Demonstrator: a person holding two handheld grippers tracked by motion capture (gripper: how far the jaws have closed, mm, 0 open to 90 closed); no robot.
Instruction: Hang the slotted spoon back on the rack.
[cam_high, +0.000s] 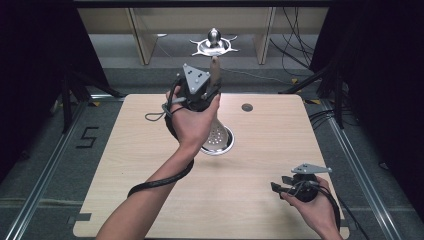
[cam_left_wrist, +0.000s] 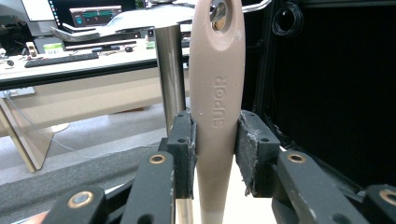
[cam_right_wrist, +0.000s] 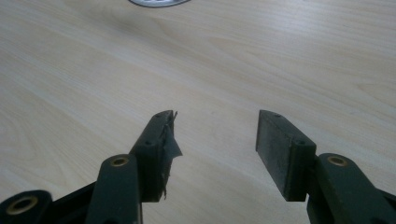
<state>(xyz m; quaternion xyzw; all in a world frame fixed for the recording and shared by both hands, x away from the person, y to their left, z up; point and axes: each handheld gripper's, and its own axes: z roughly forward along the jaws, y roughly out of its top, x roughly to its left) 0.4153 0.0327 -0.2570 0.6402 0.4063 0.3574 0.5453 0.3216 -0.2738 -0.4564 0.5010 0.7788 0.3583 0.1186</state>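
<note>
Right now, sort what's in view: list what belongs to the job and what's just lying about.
In the job: left gripper, shut on the strainer spoon; metal stand with hooks.

Lying about: right gripper, open over the table; cables on the floor.

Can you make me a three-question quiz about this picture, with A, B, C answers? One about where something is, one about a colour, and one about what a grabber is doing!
1. Where is the right gripper?
A. low over the table's near right corner
B. on the floor
C. on the strainer

2. What colour is the strainer's handle?
A. green
B. beige
C. blue

3. What is the left gripper doing?
A. hanging open
B. squeezing a cup
C. gripping the handle

Answers:
1. A, the high view shows it there.
2. B, it looks beige close up.
3. C, both pads press the handle's sides; the strainer bowl hangs below.
</note>
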